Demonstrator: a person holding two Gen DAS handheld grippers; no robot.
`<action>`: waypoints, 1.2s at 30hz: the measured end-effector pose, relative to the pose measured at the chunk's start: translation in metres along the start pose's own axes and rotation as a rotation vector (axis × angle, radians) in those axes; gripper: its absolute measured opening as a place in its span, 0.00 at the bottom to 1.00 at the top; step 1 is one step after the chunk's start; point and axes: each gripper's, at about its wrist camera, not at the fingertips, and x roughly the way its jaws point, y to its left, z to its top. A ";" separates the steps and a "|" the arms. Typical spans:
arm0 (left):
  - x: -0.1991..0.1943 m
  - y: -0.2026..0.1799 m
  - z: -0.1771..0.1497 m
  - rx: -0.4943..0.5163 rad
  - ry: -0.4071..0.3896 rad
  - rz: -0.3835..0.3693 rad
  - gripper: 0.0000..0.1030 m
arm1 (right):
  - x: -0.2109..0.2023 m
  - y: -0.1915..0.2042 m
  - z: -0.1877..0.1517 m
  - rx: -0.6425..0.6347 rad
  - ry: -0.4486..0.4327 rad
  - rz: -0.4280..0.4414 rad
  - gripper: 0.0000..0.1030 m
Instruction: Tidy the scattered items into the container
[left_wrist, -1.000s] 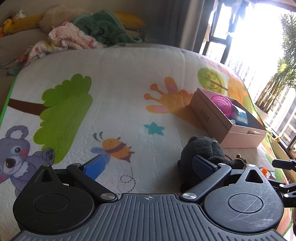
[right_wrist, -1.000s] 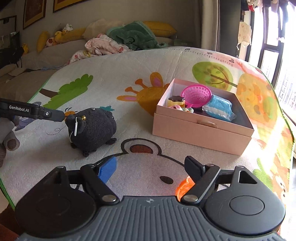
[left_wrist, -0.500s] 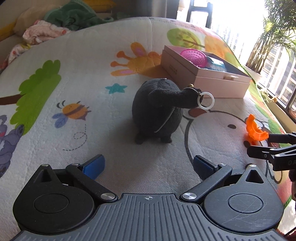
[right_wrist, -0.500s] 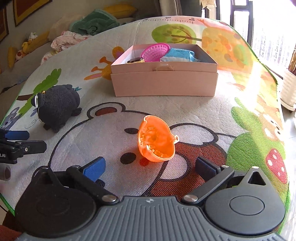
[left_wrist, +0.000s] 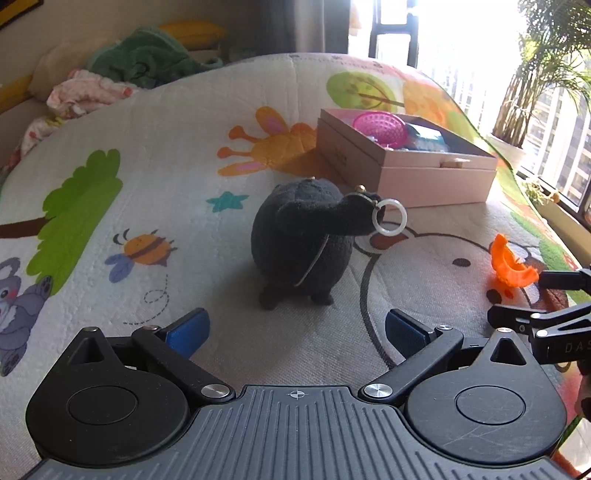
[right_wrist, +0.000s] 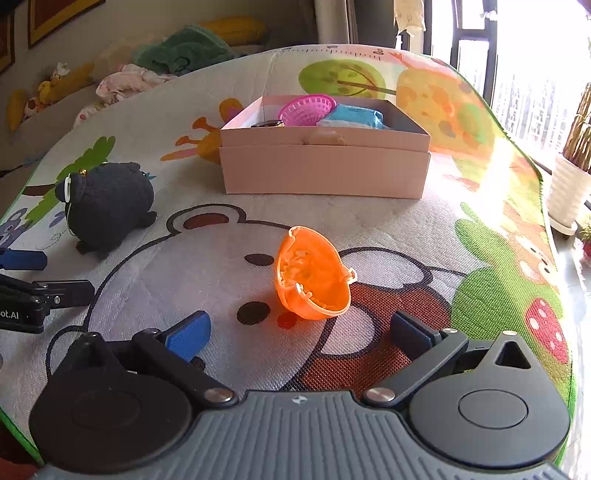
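A black plush toy (left_wrist: 303, 236) with a white ring stands on the play mat, straight ahead of my open, empty left gripper (left_wrist: 295, 328). It also shows at the left of the right wrist view (right_wrist: 107, 203). An orange toy bowl (right_wrist: 312, 273) lies tipped on its side just ahead of my open, empty right gripper (right_wrist: 299, 330); it shows at the right of the left wrist view (left_wrist: 511, 267). The pink box (right_wrist: 325, 173) stands beyond, holding a pink basket (right_wrist: 306, 109) and a blue packet (right_wrist: 354, 116). The box also shows in the left wrist view (left_wrist: 402, 173).
The colourful play mat (left_wrist: 147, 155) covers the floor. A pile of clothes and cushions (left_wrist: 140, 70) lies at the far edge. A potted plant (right_wrist: 570, 184) stands off the mat on the right by the window.
Both grippers have pulled back and turned. The plush toy now stands ahead of the left gripper, and the orange bowl lies in front of the right gripper instead of under it.
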 end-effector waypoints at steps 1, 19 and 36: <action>-0.002 -0.004 0.007 0.020 -0.038 0.006 1.00 | 0.000 0.000 -0.001 -0.002 -0.004 0.002 1.00; 0.045 -0.012 0.035 0.124 -0.048 0.027 0.73 | -0.002 0.003 -0.008 -0.019 -0.043 -0.010 1.00; -0.005 -0.019 0.027 0.128 -0.078 -0.082 0.70 | 0.001 -0.018 0.026 0.086 -0.053 0.021 0.81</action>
